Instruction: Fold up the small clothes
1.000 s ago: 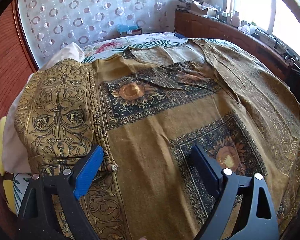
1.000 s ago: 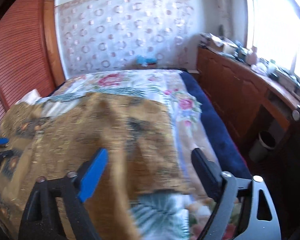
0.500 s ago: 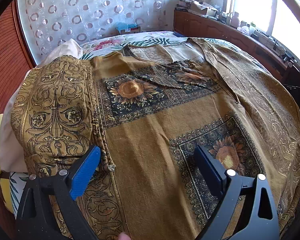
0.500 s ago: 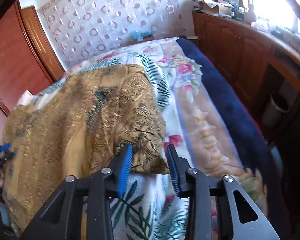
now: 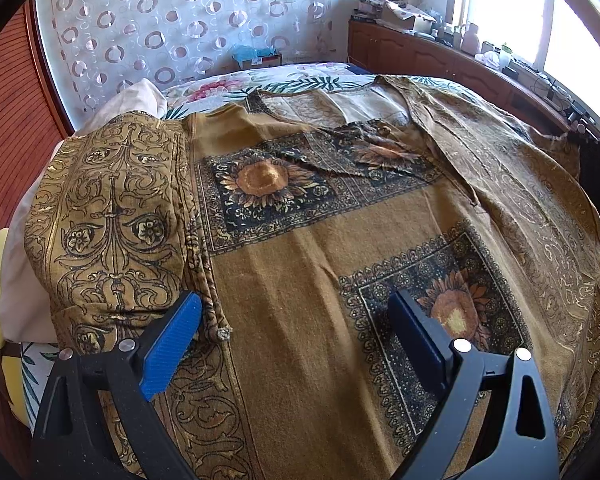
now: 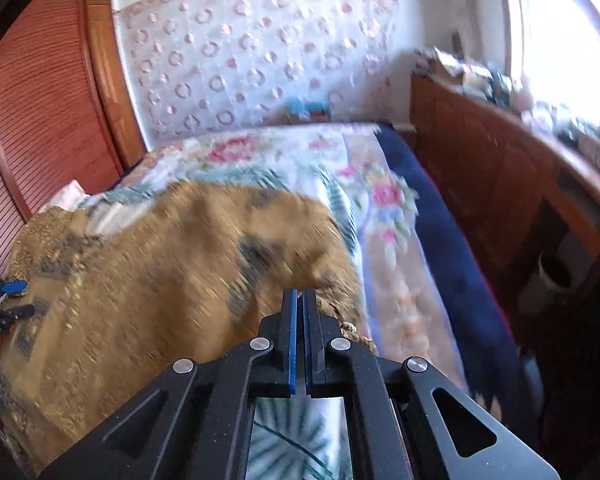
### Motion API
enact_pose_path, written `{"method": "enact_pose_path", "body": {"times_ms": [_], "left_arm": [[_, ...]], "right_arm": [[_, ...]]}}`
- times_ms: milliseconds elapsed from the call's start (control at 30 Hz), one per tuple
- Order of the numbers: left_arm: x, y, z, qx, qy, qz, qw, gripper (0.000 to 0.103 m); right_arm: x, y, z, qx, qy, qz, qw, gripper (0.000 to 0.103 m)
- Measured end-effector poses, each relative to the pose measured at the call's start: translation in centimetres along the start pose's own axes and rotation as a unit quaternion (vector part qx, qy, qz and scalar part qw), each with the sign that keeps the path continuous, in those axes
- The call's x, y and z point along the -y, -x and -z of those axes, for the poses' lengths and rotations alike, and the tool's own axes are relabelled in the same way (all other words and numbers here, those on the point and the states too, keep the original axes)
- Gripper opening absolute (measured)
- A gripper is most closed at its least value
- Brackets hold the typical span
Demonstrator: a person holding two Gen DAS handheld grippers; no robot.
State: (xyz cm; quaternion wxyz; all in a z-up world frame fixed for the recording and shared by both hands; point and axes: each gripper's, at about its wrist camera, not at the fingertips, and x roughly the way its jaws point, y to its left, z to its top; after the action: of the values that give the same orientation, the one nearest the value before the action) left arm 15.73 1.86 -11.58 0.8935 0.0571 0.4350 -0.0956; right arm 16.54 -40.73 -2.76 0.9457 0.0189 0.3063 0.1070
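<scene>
Since half a second ago the right gripper [image 6: 300, 300] has drawn its blue-padded fingers [image 6: 291, 336] from a narrow gap to nearly touching, and they now pinch the hem corner of the mustard garment [image 6: 172, 280] at the 6 o'clock part of the right wrist view; that view is smeared with motion blur, so the cloth's print is hard to read there. Fabric bunches up just past the fingertips, toward 12 o'clock, and the rest of it spreads away toward 9 o'clock over the floral bedspread [image 6: 384, 200], whose navy border [image 6: 452, 248] runs along the 3 o'clock side beside a wooden cabinet [image 6: 500, 184]. Over on the left, little has changed: the left gripper [image 5: 296, 328] hovers with its fingers [image 5: 172, 344] wide apart above the garment [image 5: 300, 280], holding nothing, the left pad near a small tasselled cord end [image 5: 222, 333]. From this view the garment lies spread flat on the bed, two sunflower panels showing, one [image 5: 260, 180] toward 11 o'clock and another [image 5: 452, 308] just beyond the right finger. A sleeve with scrollwork print [image 5: 112, 216] is folded at 9 o'clock over a pale pillow [image 5: 136, 96]. At the far 9 o'clock edge of the right wrist view the left gripper [image 6: 8, 300] shows small and dark, resting near the garment.
</scene>
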Motion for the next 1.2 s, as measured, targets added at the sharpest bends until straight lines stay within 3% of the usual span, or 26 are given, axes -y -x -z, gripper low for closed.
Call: {"method": "enact_pose_path", "body": {"times_ms": [133,300,467,633,800,900,1033,1200], "left_arm": [[0.3,1.2,0.0,0.031,-0.01,-0.021,0.9992,0.094],[0.7,4.8,-0.4,0.089,0.006,-0.014,0.9959,0.094],[1.8,8.5,-0.7,0.141,0.022,-0.008,0.9898,0.094],[3.4,11.0,-1.0,0.172,0.021,0.007,0.9849,0.094],[4.7,12.0,-1.1,0.183,0.014,0.019,0.9827,0.094],[5.3,12.1,-0.9,0.185,0.014,0.028,0.9823,0.094],[6.1,11.9,-0.6,0.18,0.009,0.031,0.9831,0.094],[6.4,11.5,-0.3,0.175,0.01,0.035,0.9839,0.094]], "right_arm": [[-3.8,0.6,-0.8,0.02,0.046,-0.027,0.998,0.002],[-7.8,-1.0,1.6,-0.013,0.097,-0.065,0.993,0.002],[-7.7,-2.8,4.7,-0.056,0.091,-0.077,0.991,0.002],[-6.5,-2.0,6.0,-0.051,0.067,-0.079,0.993,0.002],[-6.3,1.7,5.4,-0.029,0.053,-0.077,0.995,0.024],[-5.8,3.3,4.9,-0.006,0.048,-0.072,0.996,0.053],[-3.7,3.7,4.6,0.002,0.023,-0.049,0.999,0.055],[-1.0,0.4,4.0,-0.038,-0.032,-0.024,0.998,0.055]]}}
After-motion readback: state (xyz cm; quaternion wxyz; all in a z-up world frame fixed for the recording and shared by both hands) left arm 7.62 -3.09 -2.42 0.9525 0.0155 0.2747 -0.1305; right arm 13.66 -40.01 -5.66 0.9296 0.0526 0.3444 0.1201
